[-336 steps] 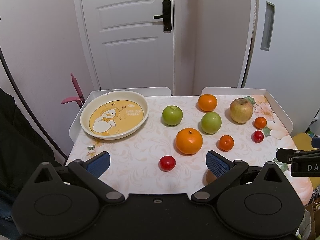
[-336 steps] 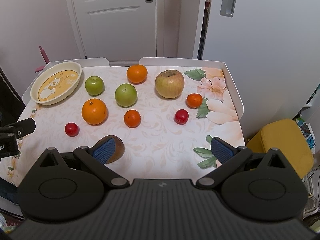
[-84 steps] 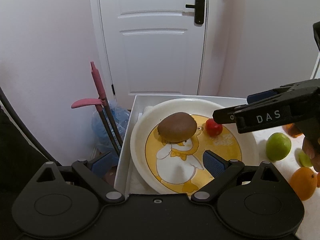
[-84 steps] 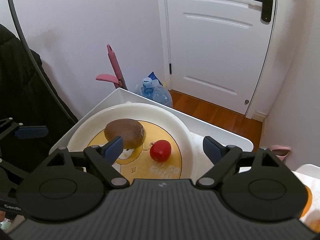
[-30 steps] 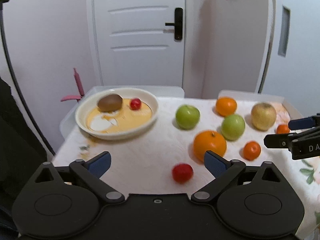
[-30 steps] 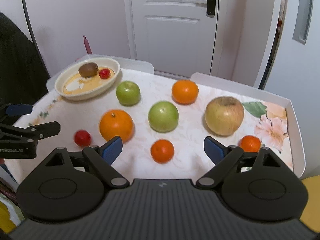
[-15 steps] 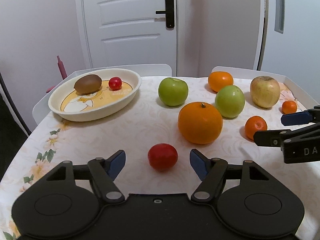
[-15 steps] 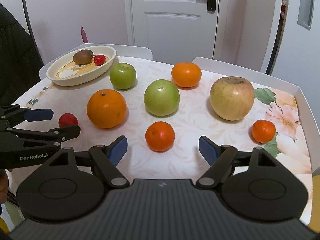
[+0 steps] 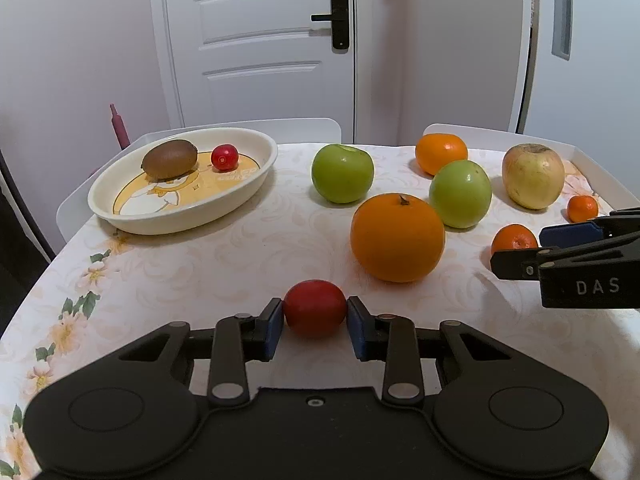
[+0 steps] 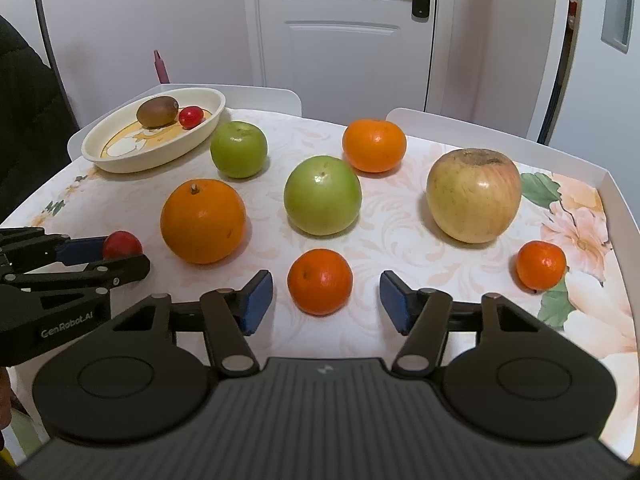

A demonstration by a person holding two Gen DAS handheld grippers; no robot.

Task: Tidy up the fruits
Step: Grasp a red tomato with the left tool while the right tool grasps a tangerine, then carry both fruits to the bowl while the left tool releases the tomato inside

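My left gripper is shut on a small red tomato that rests on the tablecloth; it also shows in the right wrist view. My right gripper is open around a small mandarin without touching it. The oval duck dish at the far left holds a kiwi and a second red tomato. A big orange, two green apples, another orange, a yellow apple and a second mandarin lie on the table.
The table has a floral cloth and a raised white rim along its right and far sides. A white door and walls stand behind. A pink handle sticks up behind the dish.
My left gripper has closed its fingers onto the red tomato. My right gripper has moved forward and narrowed around the small mandarin.
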